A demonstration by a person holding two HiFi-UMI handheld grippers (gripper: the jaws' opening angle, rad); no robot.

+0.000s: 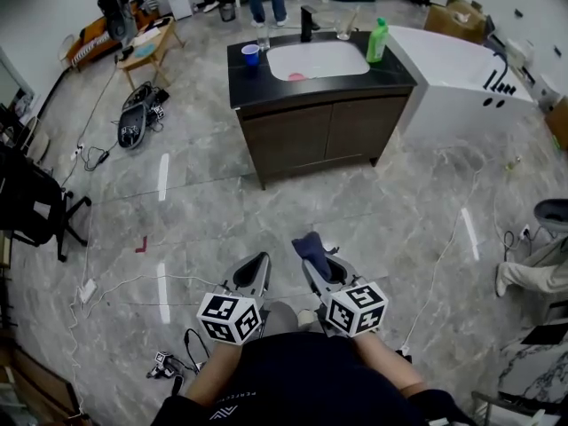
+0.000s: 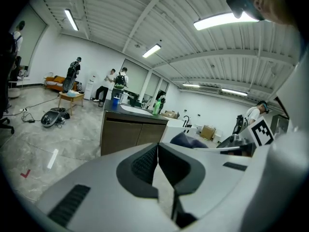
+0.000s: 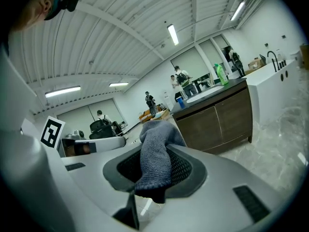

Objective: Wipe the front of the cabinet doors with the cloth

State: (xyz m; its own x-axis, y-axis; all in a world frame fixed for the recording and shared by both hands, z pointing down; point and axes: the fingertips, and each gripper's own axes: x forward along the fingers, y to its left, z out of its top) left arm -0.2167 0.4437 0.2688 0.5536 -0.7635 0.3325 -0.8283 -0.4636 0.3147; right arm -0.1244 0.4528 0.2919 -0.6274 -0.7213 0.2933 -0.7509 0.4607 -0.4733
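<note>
The right gripper (image 1: pixel 321 257) is clenched on a dark blue-grey cloth (image 3: pixel 153 151). The cloth is pinched between the 2 ribbed pads, with a bunched end standing up past the jaw tips and a short tail hanging below the pads. The left gripper (image 2: pixel 158 153) is just to its left, with its 2 jaws pressed together and nothing between them. Both grippers are held low and near the person, over the grey marble floor (image 1: pixel 382 216).

The 2 brown cabinet doors (image 1: pixel 293 138) are farther off, well apart from the cloth and facing the person. Above them a black countertop (image 1: pixel 244 85) carries a white sink basin (image 1: pixel 319 60), 1 blue cup (image 1: pixel 251 54) on the left and 1 green bottle (image 1: pixel 377 41) on the right. A white bathtub (image 1: pixel 453 74) stands just right of the cabinet.
</note>
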